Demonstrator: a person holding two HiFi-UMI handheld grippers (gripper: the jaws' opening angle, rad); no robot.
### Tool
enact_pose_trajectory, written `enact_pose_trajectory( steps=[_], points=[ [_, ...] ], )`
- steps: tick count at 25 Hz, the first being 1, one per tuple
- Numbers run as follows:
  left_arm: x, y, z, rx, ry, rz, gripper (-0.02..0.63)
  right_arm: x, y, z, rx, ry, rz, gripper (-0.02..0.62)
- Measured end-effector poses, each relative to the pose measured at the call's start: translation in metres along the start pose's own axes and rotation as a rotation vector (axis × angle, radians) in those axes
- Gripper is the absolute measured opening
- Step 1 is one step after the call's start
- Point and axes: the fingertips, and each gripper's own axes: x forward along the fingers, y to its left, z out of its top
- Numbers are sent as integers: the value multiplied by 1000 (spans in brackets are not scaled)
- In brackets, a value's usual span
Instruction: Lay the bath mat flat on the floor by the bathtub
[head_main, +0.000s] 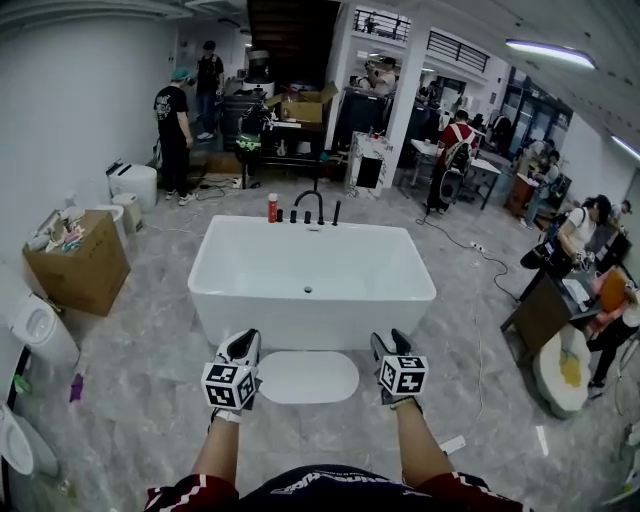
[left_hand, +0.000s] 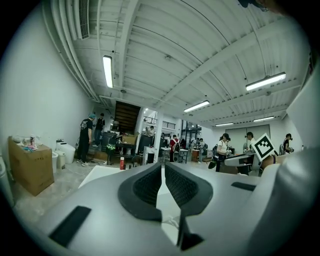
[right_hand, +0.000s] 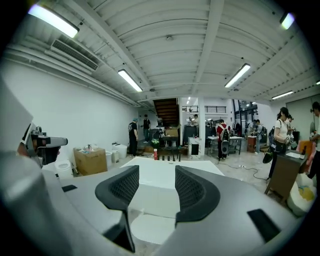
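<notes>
Bare forearms (head_main: 222, 450) reach forward at the bottom of the head view, each ending in a gripper with a marker cube. Well off to the left of the left fingers, a cardboard box (head_main: 80, 265) stands on the grey marbled floor (head_main: 150, 350) with small items on top.

The left gripper (head_main: 243, 345) is held low over the floor. Its dark ribbed pads (left_hand: 147, 187) are drawn together with only a thin slit showing, and nothing sits in it.

Just to the right of those fingertips, between the two grippers, the bath mat (head_main: 308, 377) lies flat on the floor. It is a white oval that neither gripper touches. Its far edge comes close to the front wall of the bathtub (head_main: 310, 320), which stands straight ahead of both sets of fingers. A black faucet (head_main: 310, 205) and a red bottle (head_main: 272, 207) stand on the tub's far rim.

The right gripper (head_main: 388, 345) hovers just to the right of the mat. Its fingers (right_hand: 192, 192) stand well apart and hold nothing. In the right gripper view the mat's pale edge shows below the gap, with the tub beyond it.

Farther right of the right fingers, a cable (head_main: 480, 330) trails across the floor. People (head_main: 575, 235) stand around desks at the edge of the room.
</notes>
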Motion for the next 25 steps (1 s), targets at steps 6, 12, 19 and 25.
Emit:
enact_pose_trajectory(
  steps=[6,12,19,25],
  points=[
    [12,-52,6,4,-13,15,31,-24,-41,-4,7,-9,28,247],
    [26,-117,11,-1,-51,35,31,-59,-108,-2,39,-47,35,247],
    [34,-196,21,24,-63,27,31,-111,-174,4,46,-94,20,247],
    [32,-228,31,22,-82,4,31,-132,-185,2,69,-132,30,247]
  ],
)
